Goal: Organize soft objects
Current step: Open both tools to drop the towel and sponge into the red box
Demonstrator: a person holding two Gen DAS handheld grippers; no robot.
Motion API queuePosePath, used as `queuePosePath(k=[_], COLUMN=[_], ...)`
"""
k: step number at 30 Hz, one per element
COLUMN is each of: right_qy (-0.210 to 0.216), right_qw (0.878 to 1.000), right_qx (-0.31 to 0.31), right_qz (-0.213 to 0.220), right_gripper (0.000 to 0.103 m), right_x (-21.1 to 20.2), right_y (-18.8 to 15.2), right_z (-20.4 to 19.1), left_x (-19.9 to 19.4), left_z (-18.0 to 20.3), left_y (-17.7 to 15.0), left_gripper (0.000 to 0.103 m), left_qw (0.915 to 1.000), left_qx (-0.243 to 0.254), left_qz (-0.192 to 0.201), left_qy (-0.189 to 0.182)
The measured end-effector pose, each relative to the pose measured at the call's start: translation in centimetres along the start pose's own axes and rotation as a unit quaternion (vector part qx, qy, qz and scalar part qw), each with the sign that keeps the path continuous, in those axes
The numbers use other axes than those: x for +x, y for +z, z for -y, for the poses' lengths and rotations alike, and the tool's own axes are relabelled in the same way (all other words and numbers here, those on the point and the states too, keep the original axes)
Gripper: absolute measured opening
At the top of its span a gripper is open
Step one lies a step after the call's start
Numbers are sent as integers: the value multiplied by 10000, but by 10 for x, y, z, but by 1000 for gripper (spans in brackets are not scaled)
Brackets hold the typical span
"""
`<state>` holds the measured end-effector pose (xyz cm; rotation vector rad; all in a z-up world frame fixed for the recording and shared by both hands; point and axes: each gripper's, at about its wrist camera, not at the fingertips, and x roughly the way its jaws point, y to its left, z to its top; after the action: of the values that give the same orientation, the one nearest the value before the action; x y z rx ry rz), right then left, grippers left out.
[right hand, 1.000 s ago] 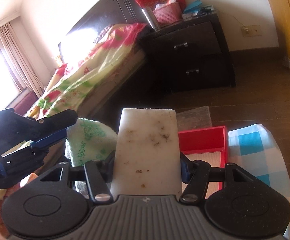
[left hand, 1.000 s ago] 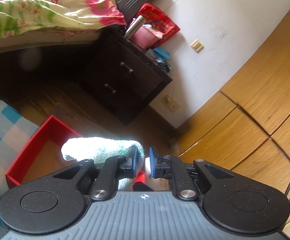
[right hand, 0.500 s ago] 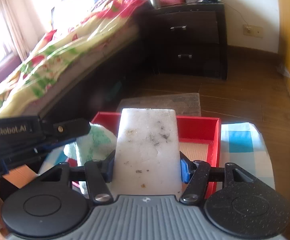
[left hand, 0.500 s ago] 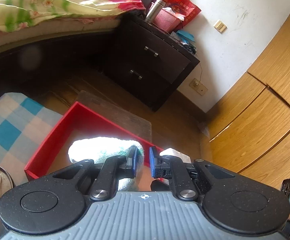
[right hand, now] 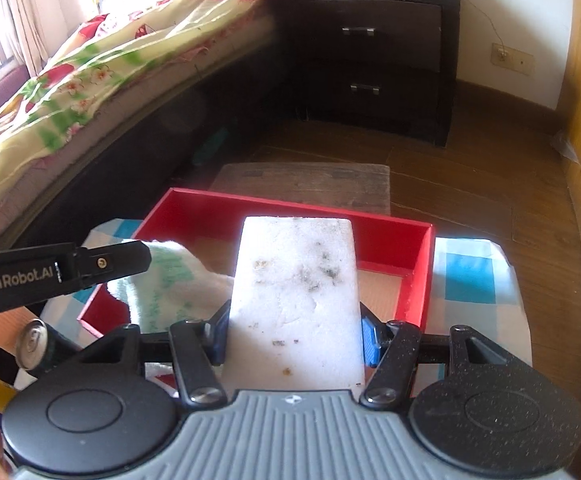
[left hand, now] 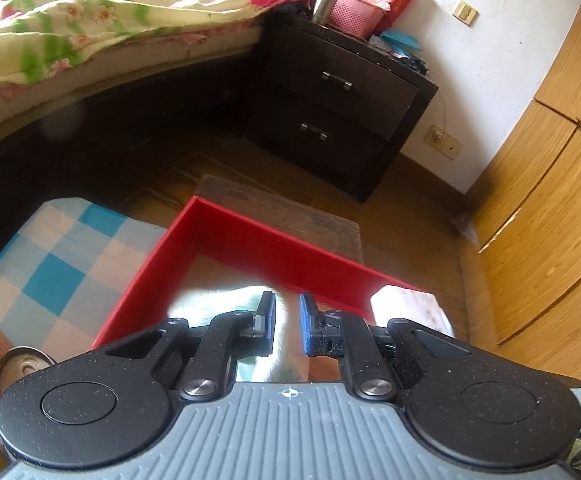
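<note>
- While both loads are hanging over the red box (right hand: 418, 264), the right gripper (right hand: 294, 344) is pinching the white sponge (right hand: 296, 296); the left gripper (left hand: 284, 326) is pinching the green towel (right hand: 170, 288).
- Lowering each inside the walls before spreading the jaws is looking advisable.

both grippers share a ribbed grey housing with a small crosshair mark, speckled black round hubs, black linkage arms with silver screws, and blue pads (left hand: 305, 330). white "genrobot.ai" lettering marks the left gripper (right hand: 102, 264).
</note>
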<state>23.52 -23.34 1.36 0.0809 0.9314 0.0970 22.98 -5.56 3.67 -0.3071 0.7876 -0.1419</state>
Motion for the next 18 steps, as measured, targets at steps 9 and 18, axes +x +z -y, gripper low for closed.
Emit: queuePosePath(k=[9, 18], right_qy=[-87, -237], right_qw=[9999, 9996], right_qx=[64, -111], right_qz=[-95, -89], right_gripper=[43, 56], right_x=[12, 5], right_y=[1, 0], right_z=[2, -2], left_x=[7, -1], left_z=[4, 9], left_y=[-3, -9], left_gripper=[14, 18], left_qw=[9995, 9977], left_qx=[225, 519], left_qz=[-94, -126], left_qy=[181, 414])
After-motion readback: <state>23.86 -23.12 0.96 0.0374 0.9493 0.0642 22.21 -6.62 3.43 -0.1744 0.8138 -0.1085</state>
